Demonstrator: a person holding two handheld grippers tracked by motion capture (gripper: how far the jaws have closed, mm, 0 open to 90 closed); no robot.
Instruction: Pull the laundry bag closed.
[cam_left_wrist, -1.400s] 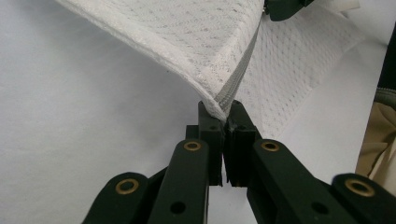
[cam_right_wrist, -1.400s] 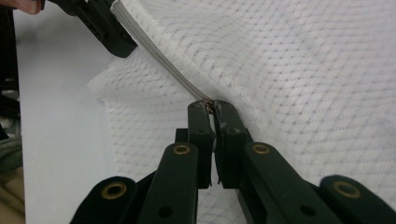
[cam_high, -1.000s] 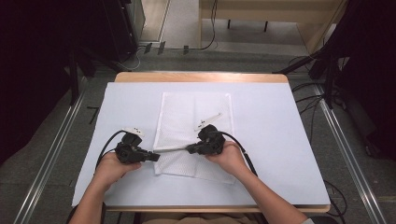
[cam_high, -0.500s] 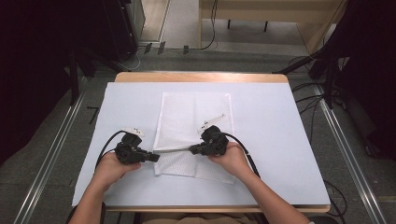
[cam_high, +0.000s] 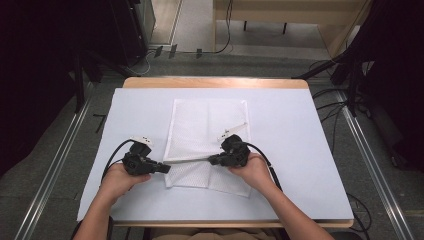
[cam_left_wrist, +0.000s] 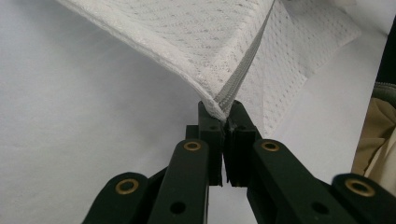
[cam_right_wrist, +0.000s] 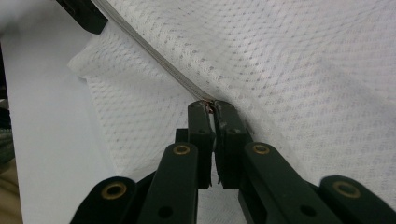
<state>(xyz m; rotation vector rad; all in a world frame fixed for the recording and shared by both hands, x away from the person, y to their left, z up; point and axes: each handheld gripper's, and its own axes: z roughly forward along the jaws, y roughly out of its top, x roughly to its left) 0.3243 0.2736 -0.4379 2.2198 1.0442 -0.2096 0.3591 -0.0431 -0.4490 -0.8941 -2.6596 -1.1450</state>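
Near edge of the table (cam_high: 300, 200), high view: two forearms come in from below, each hand on a gripper. Left gripper (cam_high: 162, 168) sits at the near left corner of the cloth (cam_high: 210, 125), jaws pointing right; right gripper (cam_high: 214, 160) sits over the cloth's near part, jaws pointing left toward the other. Between them a grey hem (cam_high: 187, 161) of the cloth runs taut as a straight line, lifted off the surface. Left gripper view: jaws pinched together on the hem's end, the cloth (cam_left_wrist: 224, 51) rising from the tips in a folded ridge, mesh weave plain, white sheet (cam_left_wrist: 70, 116) under it. Right gripper view: jaws likewise clamped on the hem (cam_right_wrist: 159, 60), which runs off up-left to the other gripper's black tip at the top corner; mesh cloth (cam_right_wrist: 303, 70) spreads flat to the right. Both grippers closed, both gripping the cloth by its hem. Farther off, high view: the rest of the cloth lies flat in the middle of the white sheet (cam_high: 280, 115), long side running away from the person, far edge short of the table's wooden far rim. Cables trail back from each gripper toward the wrists.
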